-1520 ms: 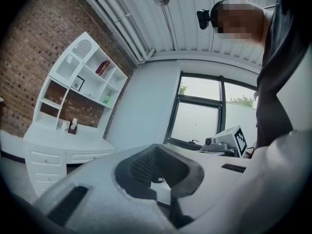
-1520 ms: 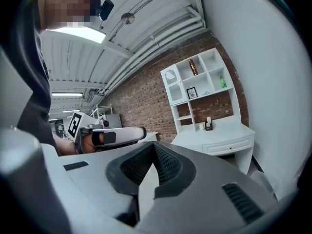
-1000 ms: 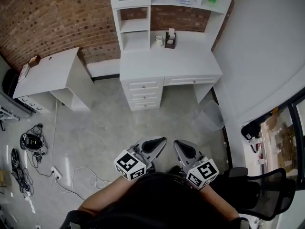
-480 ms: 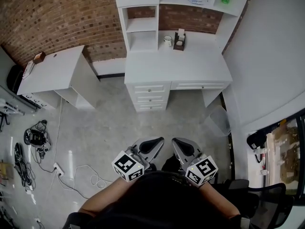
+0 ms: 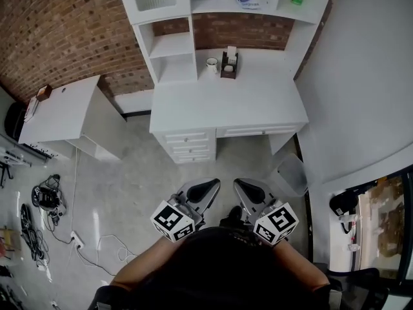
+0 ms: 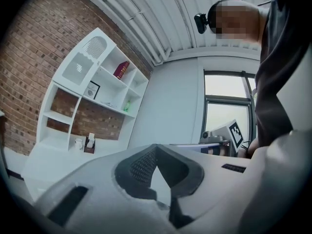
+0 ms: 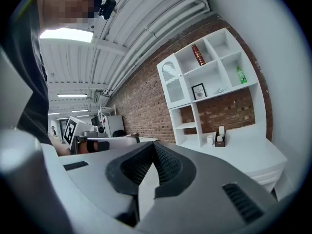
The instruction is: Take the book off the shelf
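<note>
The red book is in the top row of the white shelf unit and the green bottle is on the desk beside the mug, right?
Not quite. The green bottle is not on the desk beside the mug; it stands in a right-hand shelf compartment, one row below the red book, which is in the top row. The right gripper view shows this.

The left gripper point(image 5: 201, 191) and right gripper point(image 5: 248, 191) are held side by side, pointing toward a white desk point(image 5: 226, 105) well ahead of them. A mug point(image 5: 212, 63) and a small holder point(image 5: 229, 62) stand at its far side. A waste bin point(image 5: 290, 173) stands ahead-right of the right gripper; cables point(image 5: 45, 196) lie far left of the left gripper.
</note>
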{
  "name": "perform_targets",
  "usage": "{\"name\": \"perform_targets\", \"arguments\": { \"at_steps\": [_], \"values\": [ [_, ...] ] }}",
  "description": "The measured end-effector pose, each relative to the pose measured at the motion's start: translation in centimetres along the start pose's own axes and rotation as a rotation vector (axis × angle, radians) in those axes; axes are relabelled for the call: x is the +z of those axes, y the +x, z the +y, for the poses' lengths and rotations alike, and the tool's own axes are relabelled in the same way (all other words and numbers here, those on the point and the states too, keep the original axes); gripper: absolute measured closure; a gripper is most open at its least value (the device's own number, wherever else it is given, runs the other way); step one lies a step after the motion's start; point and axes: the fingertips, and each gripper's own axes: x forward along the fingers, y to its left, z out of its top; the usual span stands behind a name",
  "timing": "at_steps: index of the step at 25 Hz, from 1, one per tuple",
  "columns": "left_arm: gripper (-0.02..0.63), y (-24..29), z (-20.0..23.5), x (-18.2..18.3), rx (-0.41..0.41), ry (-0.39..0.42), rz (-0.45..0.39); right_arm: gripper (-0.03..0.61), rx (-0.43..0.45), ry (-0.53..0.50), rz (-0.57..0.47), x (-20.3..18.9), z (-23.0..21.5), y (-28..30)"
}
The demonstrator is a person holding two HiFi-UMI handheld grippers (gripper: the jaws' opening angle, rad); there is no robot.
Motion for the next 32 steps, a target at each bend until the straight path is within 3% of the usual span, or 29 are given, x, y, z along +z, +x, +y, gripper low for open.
{"name": "perform_targets", "arguments": {
  "at_steps": [6,13,24,32],
  "values": [
    [0.606,9.1,1.4,1.2,0.008,0.017,-0.011,0.563,0.024,-0.015,-0.019,3.5,-9.2,-1.0],
    [0.606,15.1,4.5,2.5,0.0,0.064,0.022,0.563,0.059,0.015,-0.012,4.2,-13.9,1.2],
    [0.606,20.1,15.7,4.8,-0.053,0.095,0.01,0.563,-0.006,0.009,-0.016,6.8,-21.0,9.4],
    [0.606,21.7,25.6,9.7,-0.135,0.137,-0.005,0.563,-0.066,-0.028,-0.081,11.9,-24.0,19.3]
  ]
}}
